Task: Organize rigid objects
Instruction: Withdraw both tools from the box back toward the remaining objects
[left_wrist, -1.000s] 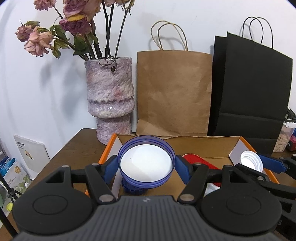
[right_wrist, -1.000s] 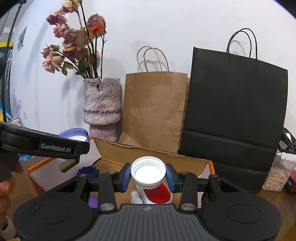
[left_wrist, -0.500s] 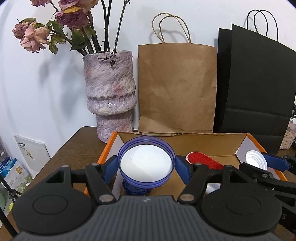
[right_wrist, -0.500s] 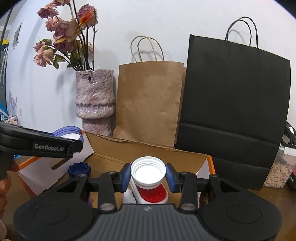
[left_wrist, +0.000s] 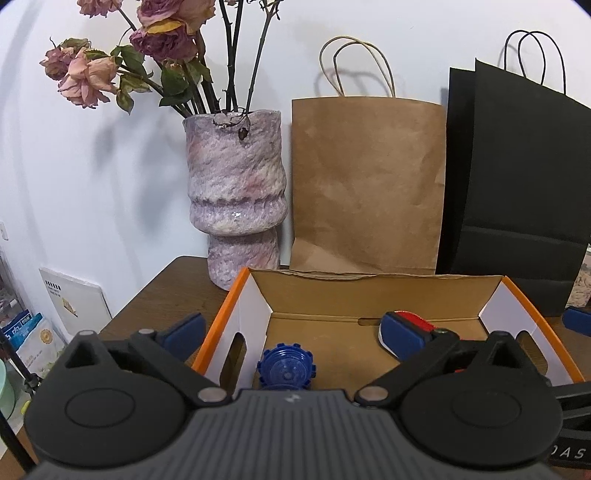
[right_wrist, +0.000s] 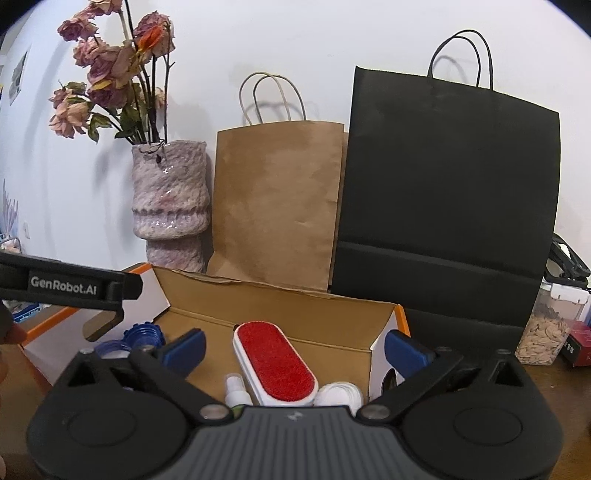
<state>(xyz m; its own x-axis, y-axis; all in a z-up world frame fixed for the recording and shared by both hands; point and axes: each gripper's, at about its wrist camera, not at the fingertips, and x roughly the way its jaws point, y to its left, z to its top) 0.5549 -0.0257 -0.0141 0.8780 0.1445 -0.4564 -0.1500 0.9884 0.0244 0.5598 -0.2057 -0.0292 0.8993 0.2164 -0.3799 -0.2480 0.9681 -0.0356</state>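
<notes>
Two grippers hang over an open cardboard box with orange outer edges (left_wrist: 373, 291), and both stand with their blue-padded jaws spread wide and nothing between them. From the left wrist view, the left gripper (left_wrist: 291, 328) sits above the box's left end, its left finger outside the box wall, above the brown wooden table (left_wrist: 155, 291). Below it, on the box floor near the left wall, lies a blue ribbed plastic cap (left_wrist: 286, 369). From the right wrist view, the right gripper (right_wrist: 295, 347) is above the box's right end, its right finger outside the right wall. Beneath it a white oval lint brush with a red pad (right_wrist: 275, 363) leans on the box floor, with a small white spray bottle (right_wrist: 236, 389) just beside its left and a round white plastic lid (right_wrist: 340, 395) just beside its right. Behind the box, along the table's far edge, stand a mottled purple ceramic vase with dried roses (left_wrist: 236, 192), a brown paper bag (left_wrist: 367, 184) and a black paper bag (right_wrist: 447, 192).
</notes>
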